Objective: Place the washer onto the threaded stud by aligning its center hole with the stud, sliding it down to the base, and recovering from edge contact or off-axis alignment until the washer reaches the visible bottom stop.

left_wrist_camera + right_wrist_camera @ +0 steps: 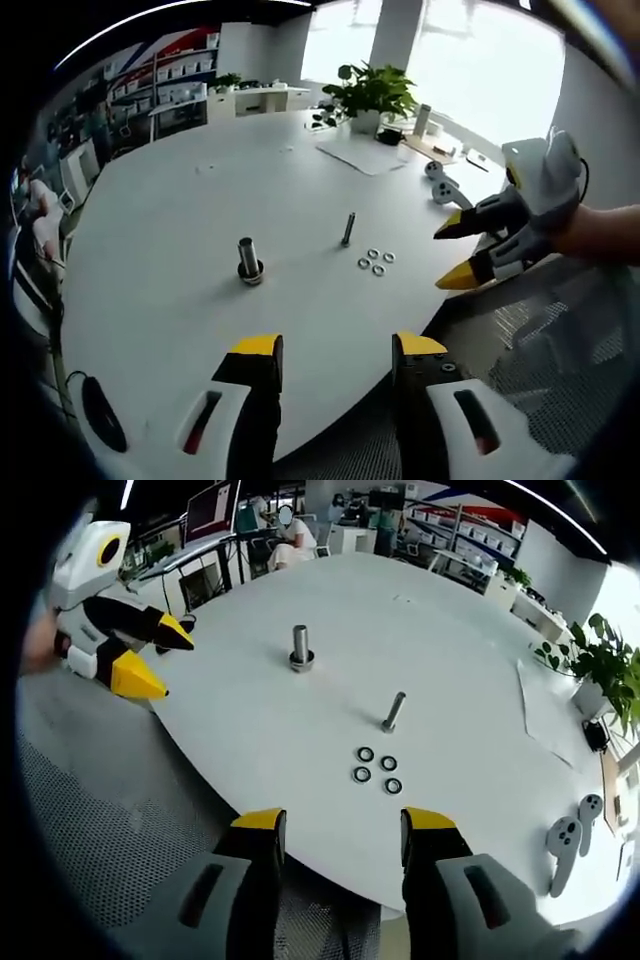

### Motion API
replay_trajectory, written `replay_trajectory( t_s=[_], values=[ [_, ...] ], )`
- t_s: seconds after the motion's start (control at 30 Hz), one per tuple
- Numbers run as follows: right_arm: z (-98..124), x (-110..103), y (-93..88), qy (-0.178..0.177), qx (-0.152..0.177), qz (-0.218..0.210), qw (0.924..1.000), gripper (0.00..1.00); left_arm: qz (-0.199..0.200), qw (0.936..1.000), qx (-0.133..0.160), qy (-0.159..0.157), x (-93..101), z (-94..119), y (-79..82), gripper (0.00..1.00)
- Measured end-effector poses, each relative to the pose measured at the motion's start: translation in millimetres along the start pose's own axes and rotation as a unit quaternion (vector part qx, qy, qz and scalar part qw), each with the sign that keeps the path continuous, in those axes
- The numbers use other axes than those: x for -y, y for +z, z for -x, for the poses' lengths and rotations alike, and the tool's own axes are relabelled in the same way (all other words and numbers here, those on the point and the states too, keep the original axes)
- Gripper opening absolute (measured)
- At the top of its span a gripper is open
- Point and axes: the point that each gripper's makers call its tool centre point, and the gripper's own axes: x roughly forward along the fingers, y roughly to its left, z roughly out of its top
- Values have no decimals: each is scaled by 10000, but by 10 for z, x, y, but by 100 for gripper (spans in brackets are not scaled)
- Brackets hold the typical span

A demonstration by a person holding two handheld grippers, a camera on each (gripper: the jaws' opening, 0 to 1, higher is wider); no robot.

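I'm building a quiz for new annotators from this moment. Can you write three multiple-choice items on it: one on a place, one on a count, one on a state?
1. Where do the washers lie?
A. on the table beside the thin stud
B. stacked on the thick stud
C. in the plant pot

2. How many washers are there?
A. two
B. four
C. six

3. How do the left tool and right tool stand?
A. both open and empty
B. the right shut on a washer
C. both shut

Key: 1 A, the rings lie flat on the table near the thin stud's foot. 2 B, four rings form a small cluster. 3 A, each shows a gap between its yellow tips with nothing in it.
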Motion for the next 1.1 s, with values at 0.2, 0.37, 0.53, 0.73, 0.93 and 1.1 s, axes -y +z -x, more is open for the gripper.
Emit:
replay_trajectory(
  t_s=[0.2,0.37,0.53,0.73,0.93,1.1],
  values=[
    [-46,-17,19,42,-35,8,10000,46,-37,10000,-44,35,-20,0,-17,42],
    [-55,39,14,70,-59,-209,9997,46,-66,10000,-15,26,-14,8,-1,42],
    [-141,134,54,75,-88,-441,9990,46,-44,10000,16,10,-12,8,20,42],
    [-325,133,60,260,-307,-399,9984,40,-35,10000,-41,18,-21,1,-13,42],
    [-503,117,54,428,-574,-334,9969,33,-46,10000,-45,24,-19,5,-20,42],
    [-637,137,28,502,-787,-239,9953,31,-94,9999,-92,25,-21,-2,-35,42]
  ],
)
